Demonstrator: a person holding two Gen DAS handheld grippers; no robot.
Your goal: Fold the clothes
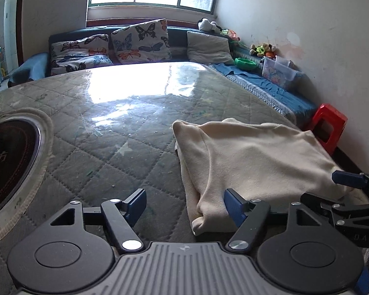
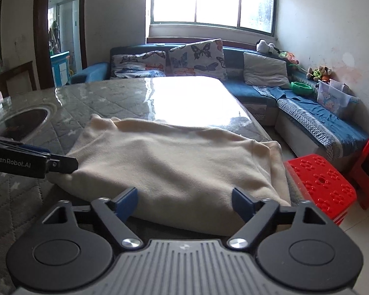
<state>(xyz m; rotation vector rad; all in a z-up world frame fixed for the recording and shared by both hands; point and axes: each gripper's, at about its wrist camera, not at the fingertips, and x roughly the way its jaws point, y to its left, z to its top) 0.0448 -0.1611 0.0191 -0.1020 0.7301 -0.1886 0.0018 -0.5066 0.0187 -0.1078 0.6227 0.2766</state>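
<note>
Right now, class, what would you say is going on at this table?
A person with a gripper in each hand is folding a cream garment on the quilted table. The garment lies folded near the table's edge. The left gripper is open at its near left corner, and the right gripper is open at its near edge. Neither has clamped the cloth.

Butterfly cushions, red stool, sofa.

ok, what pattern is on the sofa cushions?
Butterflies on a white cushion, clearest in the right wrist view.
</note>
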